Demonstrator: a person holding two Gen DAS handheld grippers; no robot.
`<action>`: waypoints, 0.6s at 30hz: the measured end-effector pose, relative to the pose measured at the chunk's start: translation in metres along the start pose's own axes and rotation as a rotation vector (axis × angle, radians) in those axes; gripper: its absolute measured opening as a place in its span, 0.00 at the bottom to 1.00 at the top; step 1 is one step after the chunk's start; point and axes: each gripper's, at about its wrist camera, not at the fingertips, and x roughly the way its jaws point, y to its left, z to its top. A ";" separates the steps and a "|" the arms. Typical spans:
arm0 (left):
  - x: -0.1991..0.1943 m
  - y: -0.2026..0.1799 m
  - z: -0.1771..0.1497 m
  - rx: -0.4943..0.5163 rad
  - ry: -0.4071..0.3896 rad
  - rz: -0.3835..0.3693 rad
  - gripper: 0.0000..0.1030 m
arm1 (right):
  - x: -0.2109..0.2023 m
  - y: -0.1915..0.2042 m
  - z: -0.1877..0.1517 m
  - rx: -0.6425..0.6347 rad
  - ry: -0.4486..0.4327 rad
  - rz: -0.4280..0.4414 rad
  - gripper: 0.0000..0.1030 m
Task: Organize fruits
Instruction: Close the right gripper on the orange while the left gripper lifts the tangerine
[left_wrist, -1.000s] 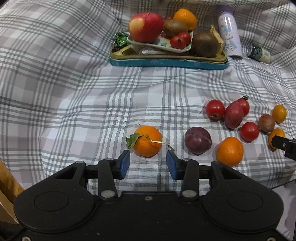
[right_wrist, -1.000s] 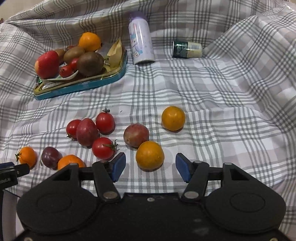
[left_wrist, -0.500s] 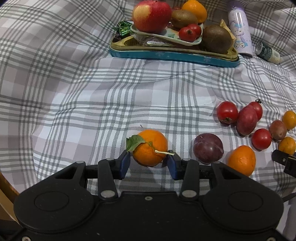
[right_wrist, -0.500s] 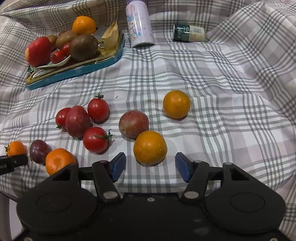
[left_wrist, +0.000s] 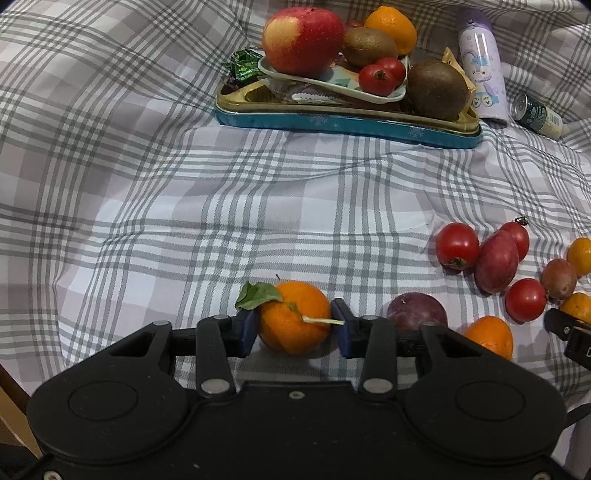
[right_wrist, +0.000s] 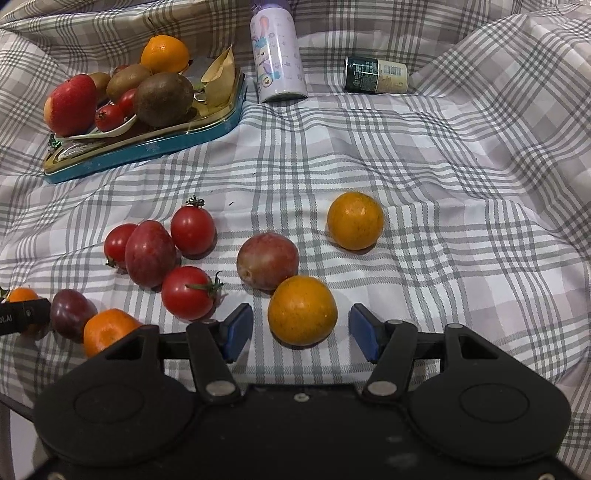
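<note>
A: Count on the cloth (right_wrist: 461, 192), tin (right_wrist: 155, 146) as landmark?

B: Loose fruit, all on the near side of the tin: three tomatoes (right_wrist: 192, 229), two reddish plums (right_wrist: 149, 253), one dark plum (right_wrist: 72, 314). Orange fruit: one leafy mandarin (left_wrist: 293, 321), one plain mandarin (right_wrist: 109, 328), two yellow-orange ones (right_wrist: 354, 220). Ten in all.

A: In the tin?

B: One apple (left_wrist: 303, 38), two kiwis (left_wrist: 436, 88), two small tomatoes (left_wrist: 376, 78), one orange (left_wrist: 391, 24) at the back. A white dish (left_wrist: 332, 83) sat under some of them. More fruit may have been hidden behind.

A: Anything else?

B: One purple bottle (right_wrist: 277, 55) upright just right of the tin; one small dark jar (right_wrist: 375, 74) lying on its side further right.

A: Left gripper (left_wrist: 295, 326)?

B: Closing, about half apart. The leafy mandarin sat between its blue pads (left_wrist: 245, 332), the left pad touching the skin and the right one at the stem. The fruit was on the cloth, well in front of the tin.

A: Right gripper (right_wrist: 301, 332)?

B: Closing as well, roughly half apart. One yellow-orange fruit lay between the pads with a gap on each side, so nothing was gripped.
</note>
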 end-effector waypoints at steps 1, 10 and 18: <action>0.000 0.002 0.000 -0.005 0.000 -0.009 0.46 | -0.001 0.000 0.000 -0.005 -0.004 -0.001 0.44; -0.019 0.011 0.004 -0.038 -0.031 -0.044 0.46 | -0.010 -0.004 0.001 0.016 -0.009 0.017 0.40; -0.064 0.015 -0.001 -0.029 -0.075 -0.060 0.46 | -0.052 -0.008 -0.002 0.040 -0.057 0.059 0.40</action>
